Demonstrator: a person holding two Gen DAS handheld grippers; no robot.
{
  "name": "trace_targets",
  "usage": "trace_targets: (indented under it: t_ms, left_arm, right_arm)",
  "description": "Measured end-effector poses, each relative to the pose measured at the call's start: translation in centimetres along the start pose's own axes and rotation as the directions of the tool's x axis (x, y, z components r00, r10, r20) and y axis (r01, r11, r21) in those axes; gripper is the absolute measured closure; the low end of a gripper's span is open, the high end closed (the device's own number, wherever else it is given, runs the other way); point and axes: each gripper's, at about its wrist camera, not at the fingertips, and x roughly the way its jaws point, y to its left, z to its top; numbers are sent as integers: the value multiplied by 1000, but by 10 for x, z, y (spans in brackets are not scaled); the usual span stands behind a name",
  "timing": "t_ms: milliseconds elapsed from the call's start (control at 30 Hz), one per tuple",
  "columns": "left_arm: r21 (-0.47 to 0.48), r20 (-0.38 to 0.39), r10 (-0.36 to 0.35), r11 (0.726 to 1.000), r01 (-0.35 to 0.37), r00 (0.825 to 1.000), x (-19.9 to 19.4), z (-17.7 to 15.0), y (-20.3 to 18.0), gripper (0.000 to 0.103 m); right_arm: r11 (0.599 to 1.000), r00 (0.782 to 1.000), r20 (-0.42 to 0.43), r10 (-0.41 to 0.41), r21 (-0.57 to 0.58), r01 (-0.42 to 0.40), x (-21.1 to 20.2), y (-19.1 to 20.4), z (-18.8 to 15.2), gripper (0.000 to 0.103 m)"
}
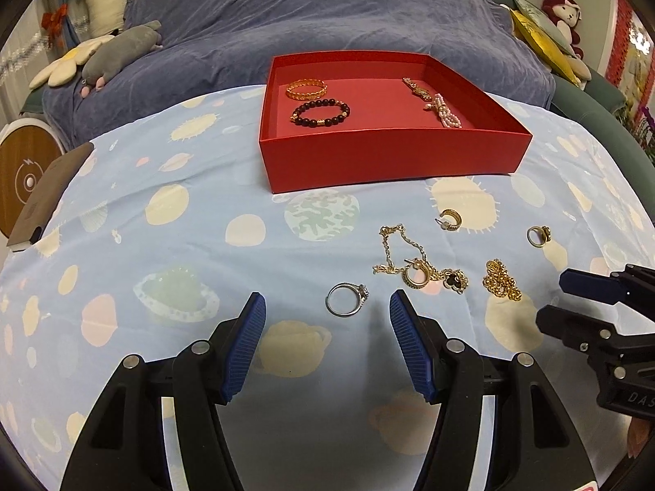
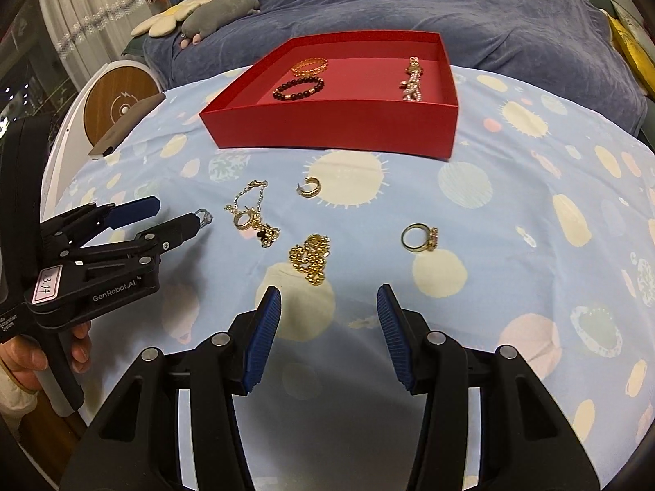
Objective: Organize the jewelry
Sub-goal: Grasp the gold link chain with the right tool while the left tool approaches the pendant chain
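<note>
My left gripper (image 1: 326,298) is open just above the patterned cloth, with a silver ring (image 1: 347,299) lying loose between its fingertips, nearer the right pad. In the right wrist view my right gripper (image 2: 328,291) is open, and a gold bead chain (image 2: 310,260) lies just ahead of its tips. Also on the cloth are a gold ring (image 2: 419,237), a hoop earring (image 2: 310,188) and a tangled chain bracelet (image 2: 251,215). Further back, the red box (image 1: 393,159) holds a gold bangle (image 1: 306,89), a dark bead bracelet (image 1: 320,113) and a pearl piece (image 1: 446,112).
A dark flat phone-like slab (image 1: 49,196) lies at the cloth's left edge beside a round wooden-faced device (image 1: 24,180). A blue blanket (image 1: 327,12) and plush toys (image 1: 118,45) lie behind the box. A hand (image 2: 24,360) holds the left gripper's handle.
</note>
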Motion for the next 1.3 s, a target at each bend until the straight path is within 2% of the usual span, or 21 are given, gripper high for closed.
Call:
trace_targets:
  t_ms: [267,400,500,567,633,733,1033,1167,1300]
  left_arm:
    - [-31,-9,-7,999,7,1000,-1,1,8,42]
    - [-38,-7,-12,999,12,1000,-3,1,11,42]
    - [-48,-5,-20,999,20,1000,-4,2,13,42]
    - [-55,-3,-26,998,26,1000,-4,4,14,42]
    - [-57,-3,-33,998,33,999,-4,5,13,42]
    - [-52,-3,-40,998,40,999,-4,6,8,42]
    - [-41,-5,-68,997,68,998,-2,7,-4,42]
    - [-44,-9,-106,993,105,994,-2,9,-14,42]
    - [-9,-2,-140,990,140,990,-3,10,-33,42]
  right_arm:
    - [1000,1000,3,3,-16,-3,17,9,12,58]
    - [1000,1000,-12,-12,-28,11,29,12,15,66]
    - [999,1000,-4,-26,-44,26,31,14,15,69]
    - [998,1000,-4,-24,-50,23,31,14,14,73]
    - [998,999,0,-35,-61,35,31,15,13,85]
    - [998,1000,-5,-22,-57,22,31,12,13,96]
    - [1000,1000,18,-23,-15,24,14,-2,11,97]
    - [1000,999,39,-27,15,26,2,-12,14,97]
    - [999,999,45,-29,36,27,-5,-21,12,97]
